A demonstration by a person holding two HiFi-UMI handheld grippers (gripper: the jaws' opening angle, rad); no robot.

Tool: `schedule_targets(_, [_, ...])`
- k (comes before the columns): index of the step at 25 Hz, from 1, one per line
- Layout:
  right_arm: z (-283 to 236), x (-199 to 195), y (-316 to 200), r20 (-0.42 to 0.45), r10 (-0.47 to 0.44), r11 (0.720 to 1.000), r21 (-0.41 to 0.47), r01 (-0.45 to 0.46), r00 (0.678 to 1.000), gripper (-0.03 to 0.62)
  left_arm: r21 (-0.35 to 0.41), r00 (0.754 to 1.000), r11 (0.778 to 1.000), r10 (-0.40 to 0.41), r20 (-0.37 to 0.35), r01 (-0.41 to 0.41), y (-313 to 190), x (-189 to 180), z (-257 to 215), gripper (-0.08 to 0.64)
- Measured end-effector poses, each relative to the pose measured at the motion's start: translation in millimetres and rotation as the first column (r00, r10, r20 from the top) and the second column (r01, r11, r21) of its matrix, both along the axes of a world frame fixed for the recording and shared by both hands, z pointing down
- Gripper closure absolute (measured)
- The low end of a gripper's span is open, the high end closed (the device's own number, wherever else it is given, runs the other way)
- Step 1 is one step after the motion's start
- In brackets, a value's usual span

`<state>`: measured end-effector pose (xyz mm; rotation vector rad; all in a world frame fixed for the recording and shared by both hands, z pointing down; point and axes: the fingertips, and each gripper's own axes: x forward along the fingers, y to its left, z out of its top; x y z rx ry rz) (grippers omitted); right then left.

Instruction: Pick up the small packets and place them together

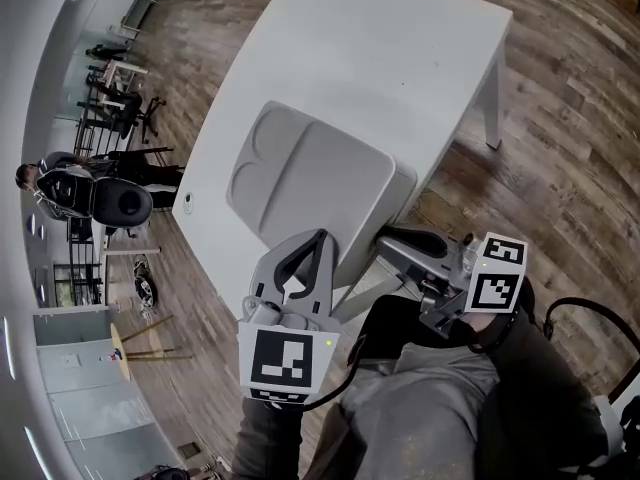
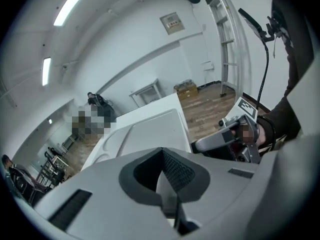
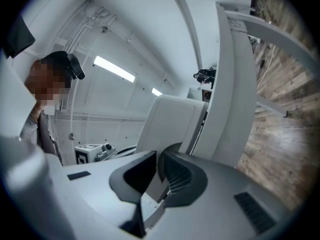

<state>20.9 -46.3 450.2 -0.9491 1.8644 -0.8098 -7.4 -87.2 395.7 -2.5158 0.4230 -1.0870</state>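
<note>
No packets showed on the table (image 1: 400, 68). They were likely light and slippery, best pinched by an edge. The left gripper (image 1: 318, 243) was closed and the right gripper (image 1: 395, 240) barely parted, both empty.

The person wears grey trousers (image 1: 430, 408) at five o'clock of the head view and a dark sleeve (image 1: 268, 446) at six o'clock. The left gripper (image 1: 318, 240) is of light grey plastic. It carries a black-and-white square marker cube (image 1: 282, 361) and a small green light (image 1: 328, 343). The right gripper (image 1: 386, 242) has a second marker cube (image 1: 497, 276) at four o'clock. A thin black cable (image 1: 590, 306) curves beside it. The fingers have dark ribbed pads (image 2: 176, 170).
</note>
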Motion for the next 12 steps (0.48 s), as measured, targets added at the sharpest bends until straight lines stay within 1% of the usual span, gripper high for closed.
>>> schedule_targets(5, [-0.8, 1.0, -0.6, 0.101, -0.014, 1.0, 0.021, 0.012, 0.995, 0.548, -0.028, 1.0, 1.0, 0.008, -0.011, -0.008, 2.0, -0.6, 0.3, 0.563])
schedule_targets(9, [-3.4, 0.4, -3.7, 0.181, -0.048, 0.998, 0.038, 0.042, 0.982, 0.56, 0.006, 1.0, 1.0, 0.026, -0.002, -0.026, 0.5, 0.3, -5.1, 0.563])
schedule_targets(12, [-2.9, 0.4, -1.5, 0.208, -0.047, 0.998, 0.048, 0.038, 0.977, 0.586, 0.012, 1.0, 1.0, 0.028, 0.002, -0.028, 2.3, 0.7, -5.2, 0.563])
